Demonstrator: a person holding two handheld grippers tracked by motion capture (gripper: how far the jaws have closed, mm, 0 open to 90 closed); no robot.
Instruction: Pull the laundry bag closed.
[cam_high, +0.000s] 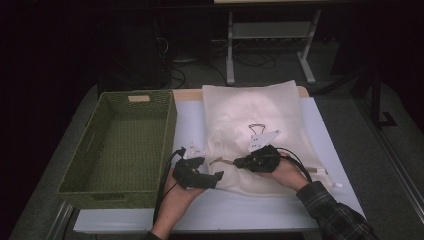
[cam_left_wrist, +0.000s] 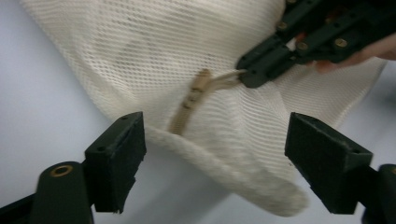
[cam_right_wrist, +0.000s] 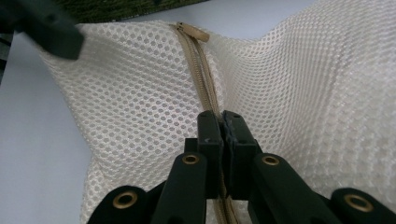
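Pinching the tan zipper (cam_right_wrist: 201, 79) of the mesh bag (cam_high: 250, 115), the right gripper (cam_high: 239, 162) has its jaws pressed together. Left gripper (cam_high: 212, 179) hovers spread at the bag's near corner. Beyond, a basket (cam_high: 100, 150) sits left of the bag.

lab-like workroom: dark, bare metal desk legs (cam_high: 230, 47), loose floor cables (cam_high: 250, 60).
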